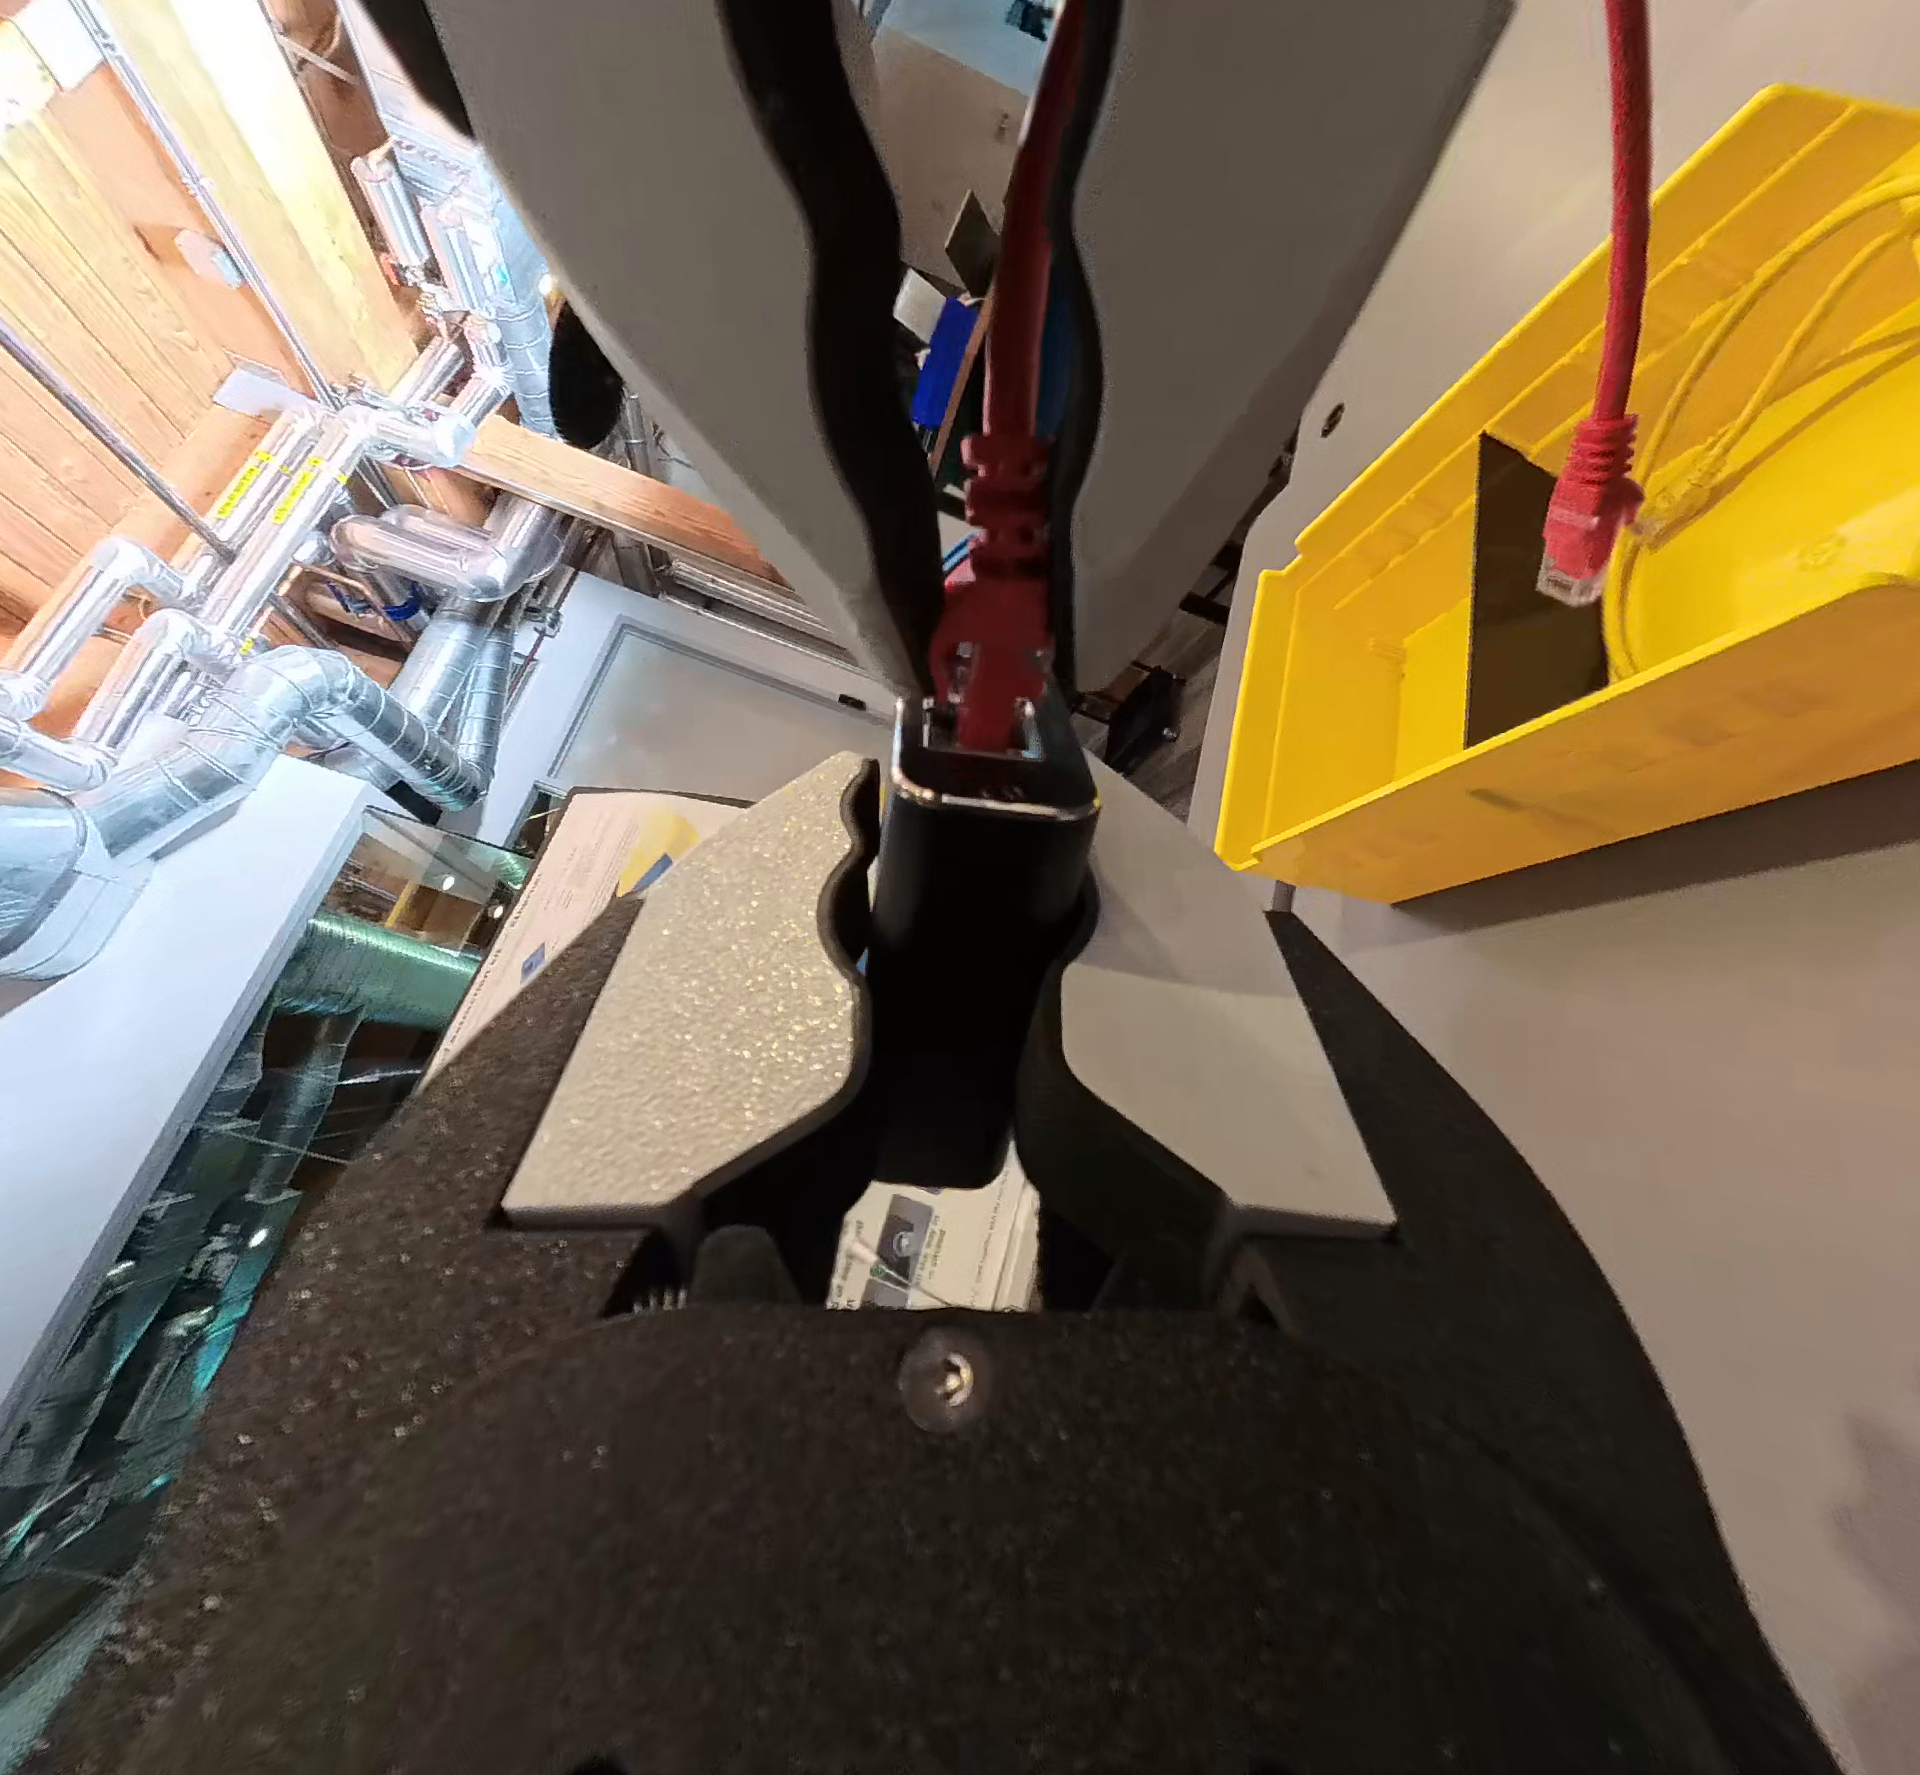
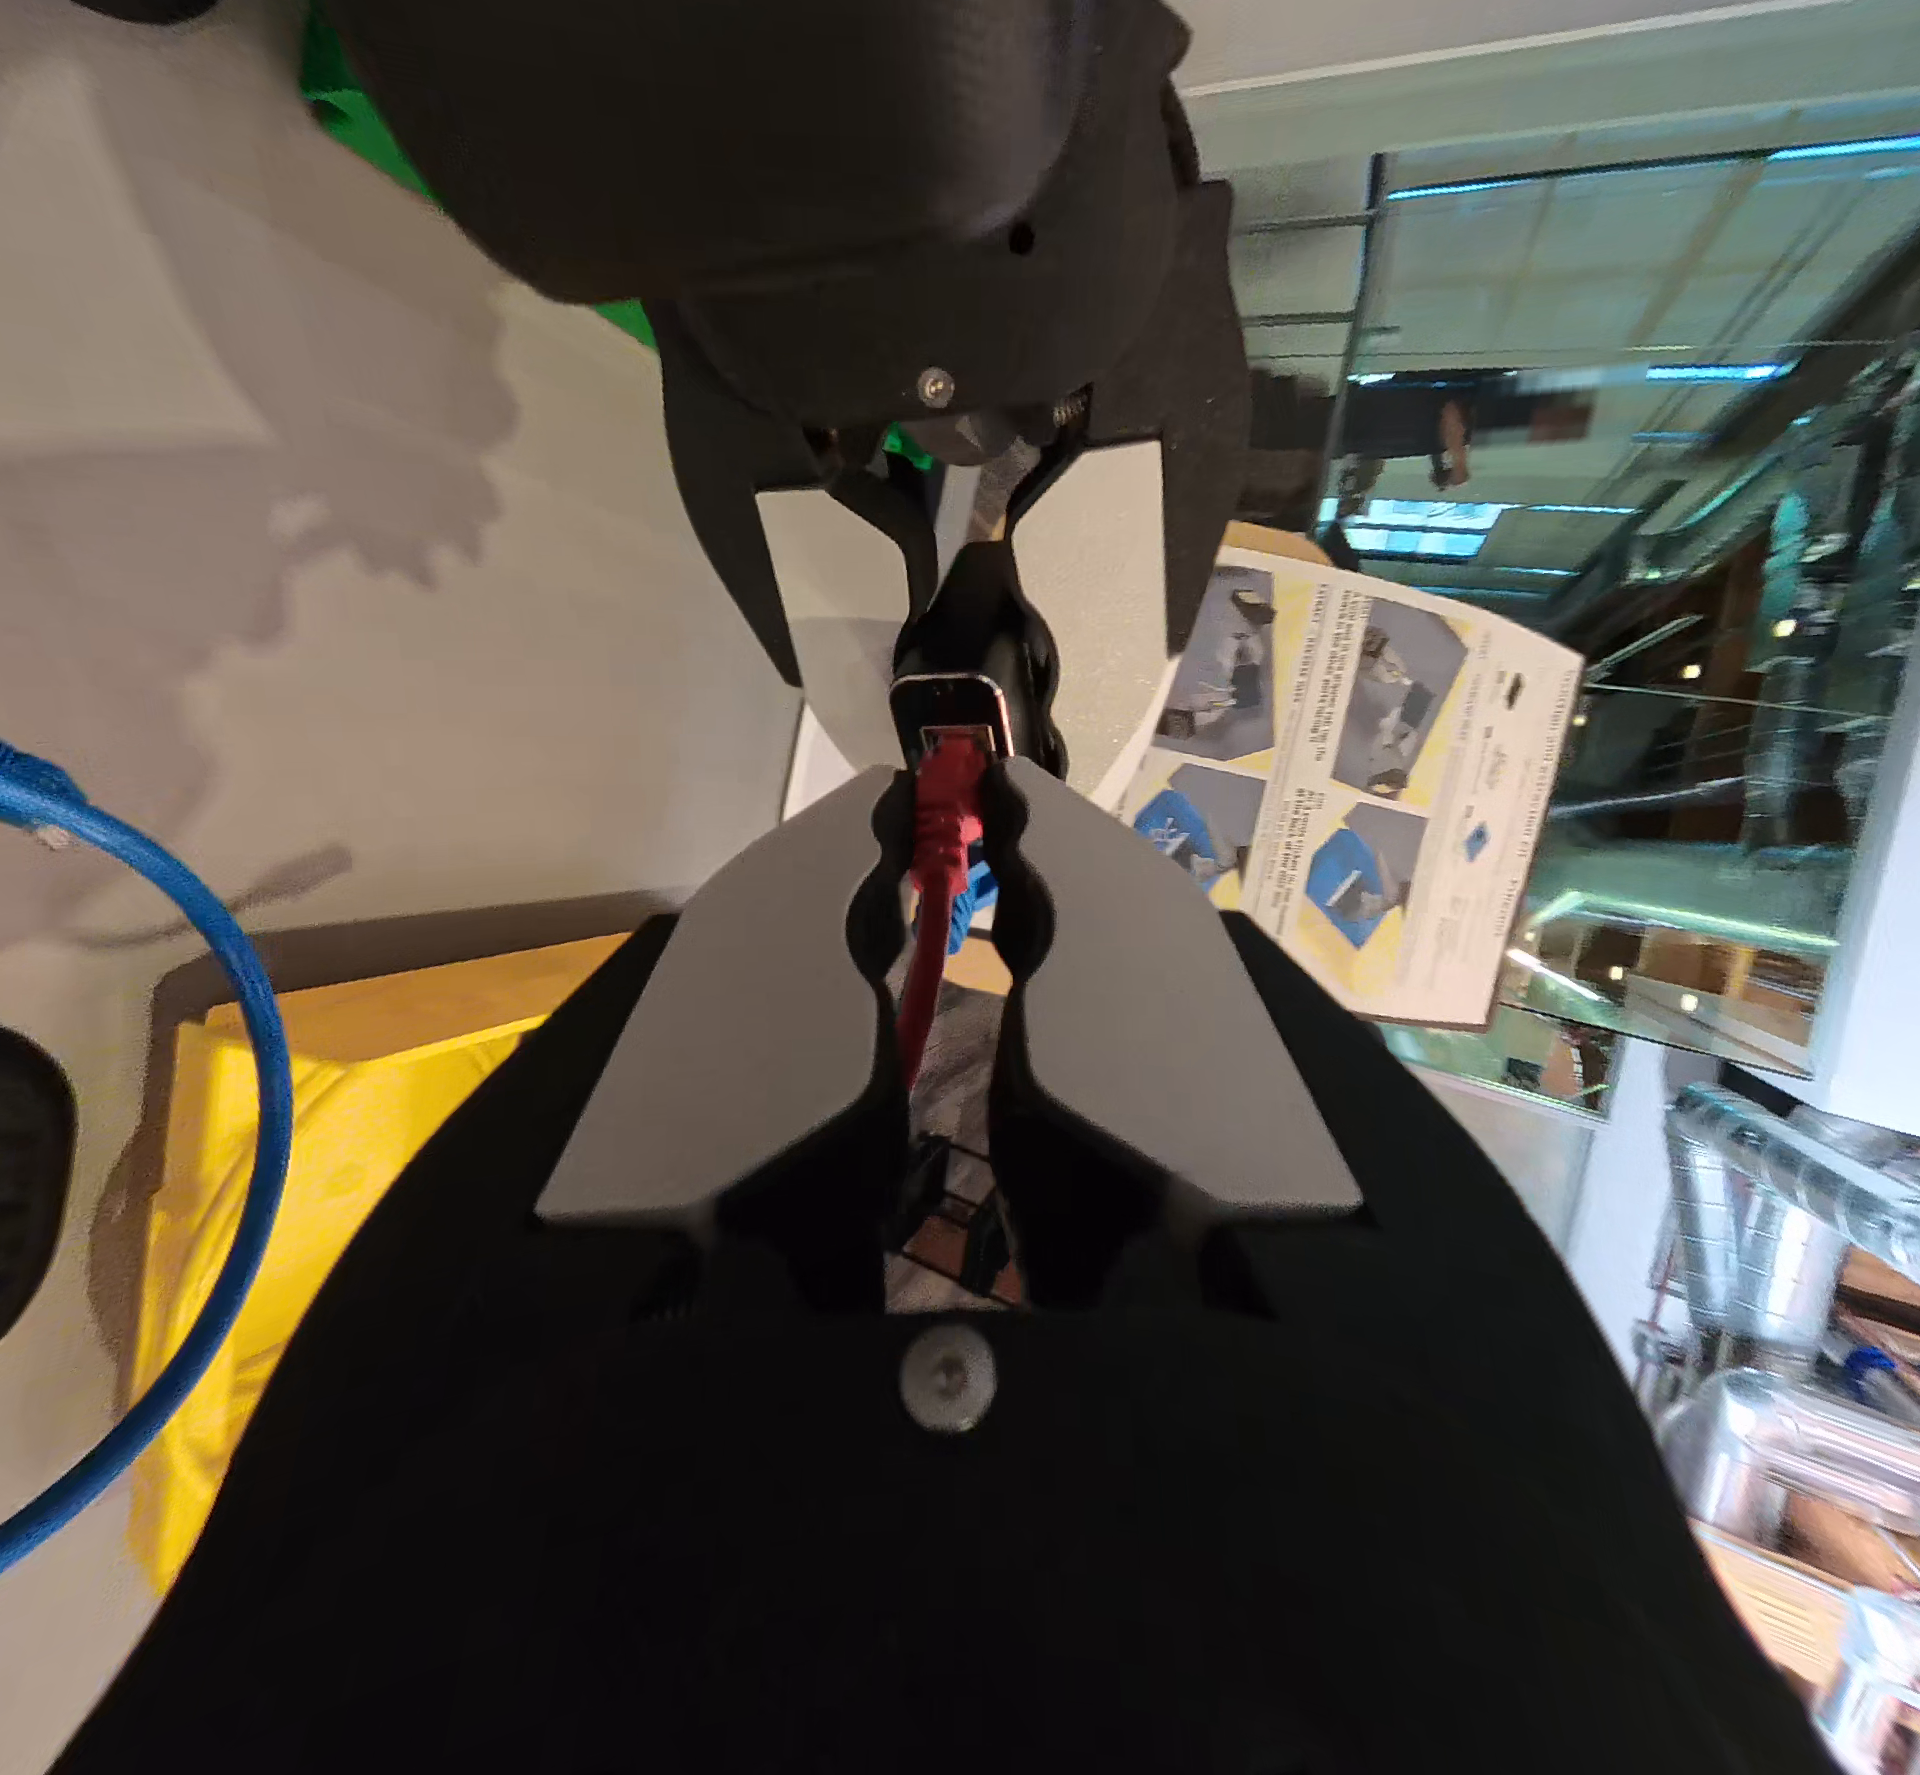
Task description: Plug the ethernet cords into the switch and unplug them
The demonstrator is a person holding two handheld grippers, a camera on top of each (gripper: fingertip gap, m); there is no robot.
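Grey worktop (image 1: pixel 1558 1154) runs under everything, with a workshop of silver ducts (image 1: pixel 260 686) and timber beams behind it.

Nearest in the left wrist view, the left tongs (image 1: pixel 971 904) are clamped on a small black switch (image 1: pixel 982 873), which stands up between the two fingers with its metal-rimmed port facing away from the camera. A red ethernet cord (image 1: pixel 1003 624) has its plug seated in that port. Just past it, the right tongs (image 1: pixel 992 582) come in from the opposite side, closed on the cord's ribbed boot right behind the plug. Off to the right, the cord's other end (image 1: pixel 1584 520) hangs loose in the air in front of a yellow bin (image 1: pixel 1558 790) lying on the worktop, with thin yellow cords (image 1: pixel 1766 354) coiled inside it.

The right wrist view shows the same meeting from the other side: the red cord (image 2: pixel 940 852) is pinched between the right tongs' (image 2: pixel 951 842) fingers, its plug in the switch (image 2: pixel 951 702), and the left tongs (image 2: pixel 971 645) grip the switch from beyond. A blue cord (image 2: pixel 244 998) loops at the left edge over the yellow bin (image 2: pixel 343 1154). Farther right, a printed sheet (image 2: pixel 1403 811) leans before glass panels.
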